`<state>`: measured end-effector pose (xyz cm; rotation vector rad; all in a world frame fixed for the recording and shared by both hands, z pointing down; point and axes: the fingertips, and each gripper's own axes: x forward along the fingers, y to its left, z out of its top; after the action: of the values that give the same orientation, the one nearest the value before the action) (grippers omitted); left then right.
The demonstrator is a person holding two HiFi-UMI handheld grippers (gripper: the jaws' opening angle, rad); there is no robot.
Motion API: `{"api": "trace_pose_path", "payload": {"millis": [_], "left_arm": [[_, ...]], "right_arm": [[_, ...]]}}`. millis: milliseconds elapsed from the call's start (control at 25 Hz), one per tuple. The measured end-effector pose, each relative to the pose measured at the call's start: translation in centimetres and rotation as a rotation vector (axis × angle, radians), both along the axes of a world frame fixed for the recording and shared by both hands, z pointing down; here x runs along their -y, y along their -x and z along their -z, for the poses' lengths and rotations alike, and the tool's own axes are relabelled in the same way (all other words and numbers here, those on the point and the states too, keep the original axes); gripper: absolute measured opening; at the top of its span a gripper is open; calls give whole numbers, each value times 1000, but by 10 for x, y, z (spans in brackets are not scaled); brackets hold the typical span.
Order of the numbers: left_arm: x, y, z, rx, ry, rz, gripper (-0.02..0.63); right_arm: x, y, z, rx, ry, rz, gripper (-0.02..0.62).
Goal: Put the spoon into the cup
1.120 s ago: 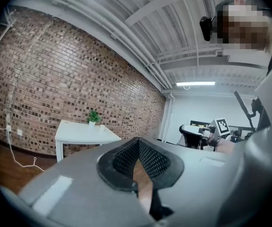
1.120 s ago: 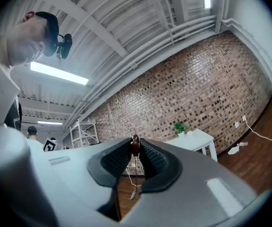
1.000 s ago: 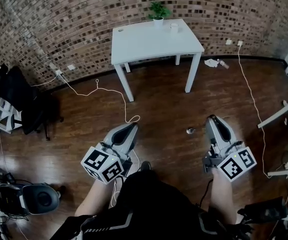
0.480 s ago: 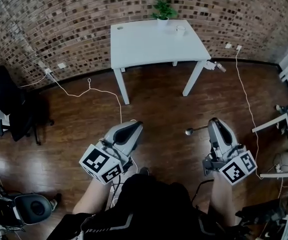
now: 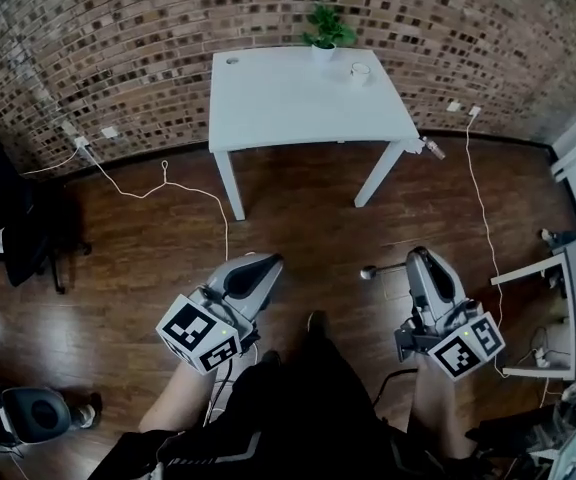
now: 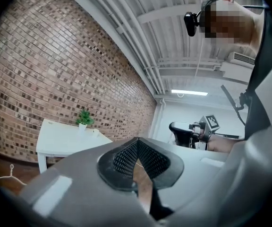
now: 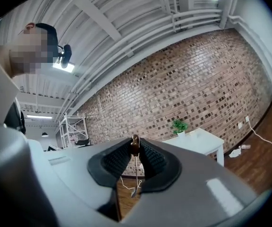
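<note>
On the white table [image 5: 288, 103] by the brick wall stands a small white cup [image 5: 360, 70], next to a potted plant [image 5: 325, 30]. My right gripper [image 5: 415, 257] is over the wooden floor, well short of the table, shut on a metal spoon [image 5: 378, 269] that sticks out to its left. The right gripper view shows the spoon [image 7: 135, 171] clamped crosswise between the pads, its brown handle end uppermost. My left gripper [image 5: 263, 262] is level beside it; its pads [image 6: 126, 156] meet at the tip with nothing between them.
A white cable [image 5: 173, 190] trails over the floor left of the table. A black chair [image 5: 13, 218] stands at the left, a wheeled chair base [image 5: 28, 413] at the lower left, a desk edge [image 5: 568, 278] at the right. The person's legs fill the bottom.
Both grippers have advanced over the floor toward the table, which now looks larger and nearer. The spoon stays clamped in the right gripper.
</note>
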<state>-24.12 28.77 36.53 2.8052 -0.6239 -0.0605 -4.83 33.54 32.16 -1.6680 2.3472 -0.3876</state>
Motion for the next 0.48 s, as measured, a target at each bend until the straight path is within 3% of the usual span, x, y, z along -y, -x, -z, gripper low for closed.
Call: {"api": "trace_pose_path", "payload": {"millis": [480], "left_arm": [[111, -98, 41, 45, -85, 113, -6]], "right_arm": [[106, -98, 16, 33, -102, 122, 58]]}}
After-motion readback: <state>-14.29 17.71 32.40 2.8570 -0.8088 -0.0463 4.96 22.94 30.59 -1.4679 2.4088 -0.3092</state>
